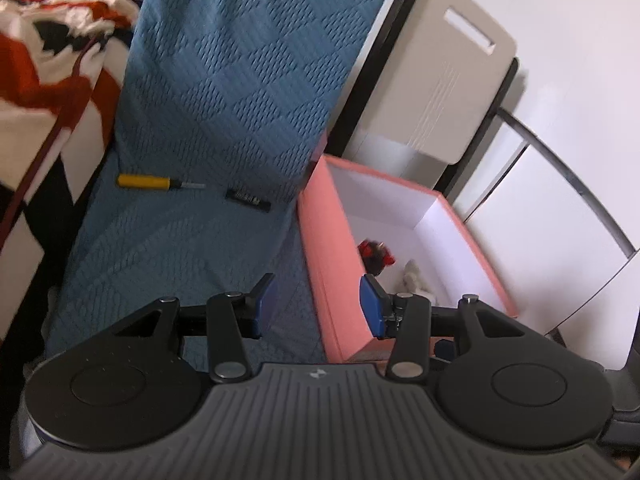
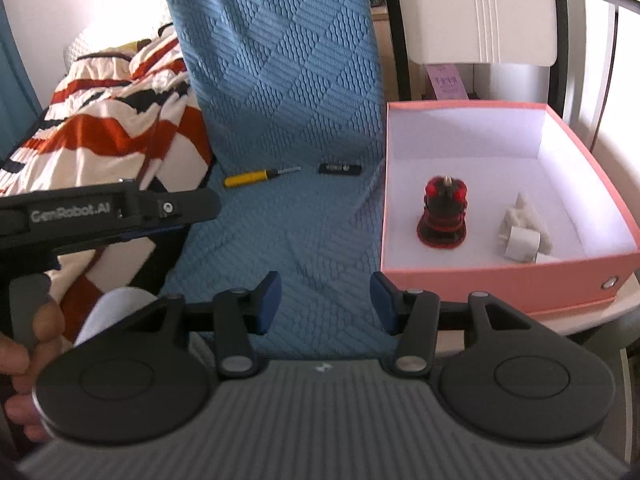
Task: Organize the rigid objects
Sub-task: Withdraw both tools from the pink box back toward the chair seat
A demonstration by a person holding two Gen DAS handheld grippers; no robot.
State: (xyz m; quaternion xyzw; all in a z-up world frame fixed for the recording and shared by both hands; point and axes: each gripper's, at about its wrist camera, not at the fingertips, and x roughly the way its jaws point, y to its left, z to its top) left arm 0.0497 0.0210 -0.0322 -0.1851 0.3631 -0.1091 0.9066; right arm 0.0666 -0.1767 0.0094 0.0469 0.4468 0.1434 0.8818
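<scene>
From the left wrist camera, the left gripper (image 1: 318,304) has its two blue-padded fingers parted with nothing between them; they straddle the near wall of a pink cardboard box (image 1: 320,240), one pad (image 1: 266,300) over the blue quilted cover (image 1: 180,240), the other inside the box rim. The box is rectangular, matte pink outside and smooth white inside. Deep in it sit a red-and-black figurine (image 1: 374,254), partly hidden by the wall, and a pale lumpy object (image 1: 412,276) too blurred to name. On the cover, well apart from the gripper, lie a screwdriver (image 1: 160,183) with a smooth yellow handle and thin metal shaft, and just beside its tip a small flat black bar (image 1: 248,199). The cover has a woven diamond texture and runs up a cushion behind. A striped red, white and black blanket (image 1: 52,72) lies crumpled at the left

From the right wrist camera, the right gripper (image 2: 326,300) also stands parted and empty, over the same blue cover. The pink box (image 2: 500,276) sits just to its right with a round metal stud on the front wall. Inside stand the bell-shaped, ribbed figurine (image 2: 442,216) and the rough pale lump (image 2: 524,224) with a smooth white cylinder against it. The screwdriver (image 2: 256,177) and black bar (image 2: 340,168) lie side by side beyond. At the left, a hand (image 2: 24,360) grips the handle of the other black tool
</scene>
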